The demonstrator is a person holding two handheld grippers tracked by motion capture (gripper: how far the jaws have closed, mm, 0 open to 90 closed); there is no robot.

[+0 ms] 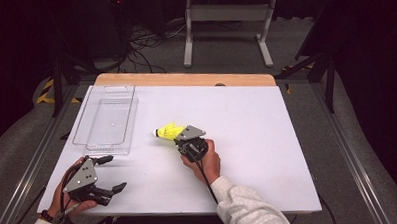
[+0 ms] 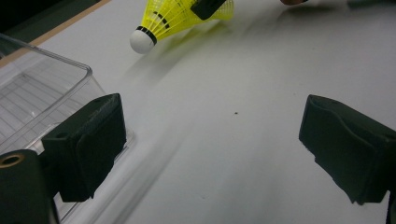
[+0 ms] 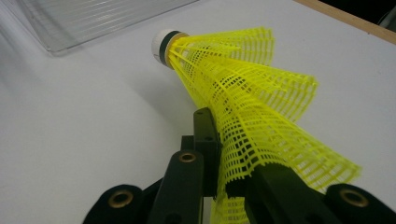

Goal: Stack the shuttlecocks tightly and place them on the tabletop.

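Observation:
A yellow plastic shuttlecock with a white cork tip lies near the middle of the white table, tip pointing left toward the tray. My right gripper is shut on its mesh skirt, the jaws pinching the crumpled netting. The shuttlecock also shows at the top of the left gripper view. My left gripper rests at the front left of the table, open, with bare table between its fingers.
A clear plastic tray sits at the back left, its near corner just beside my left jaw. A wooden strip edges the far side of the white board. Cables and a table frame stand on the floor beyond.

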